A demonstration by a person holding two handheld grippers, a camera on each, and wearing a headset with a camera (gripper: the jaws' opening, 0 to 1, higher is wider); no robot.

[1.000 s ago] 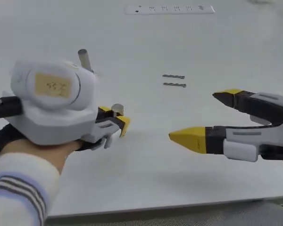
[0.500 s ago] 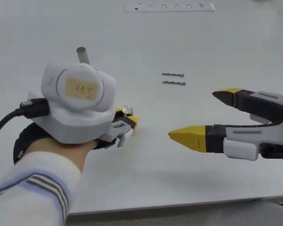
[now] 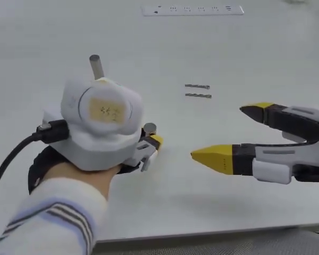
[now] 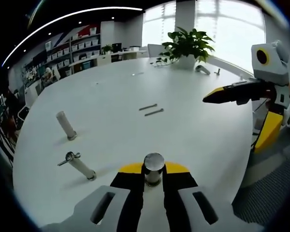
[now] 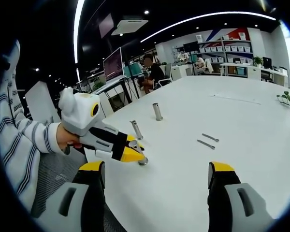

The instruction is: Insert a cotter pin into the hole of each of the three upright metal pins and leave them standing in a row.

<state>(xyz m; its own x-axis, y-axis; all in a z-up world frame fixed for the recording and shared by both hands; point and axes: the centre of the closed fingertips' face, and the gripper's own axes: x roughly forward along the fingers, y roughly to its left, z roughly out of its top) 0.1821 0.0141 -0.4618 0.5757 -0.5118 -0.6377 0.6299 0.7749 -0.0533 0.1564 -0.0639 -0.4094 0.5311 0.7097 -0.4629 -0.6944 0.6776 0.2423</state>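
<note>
Thin grey cotter pins (image 3: 196, 86) lie crosswise at upper centre, nearer the gaping right gripper (image 3: 219, 133); left gripper (image 3: 152, 142) clamps an upright grey metal pin (image 4: 154, 162)

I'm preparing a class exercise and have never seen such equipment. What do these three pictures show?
No robot: a person holds a two-fingered gripper in each hand. One picture comes from a headset camera looking down; the round ones from a camera on each gripper. The left gripper has its fingers shut on a grey upright metal pin. The right gripper is open. On the white table stand a bare grey metal pin and a second metal pin carrying a cotter pin, near two loose thin metal cotter pins and a white power strip.
</note>
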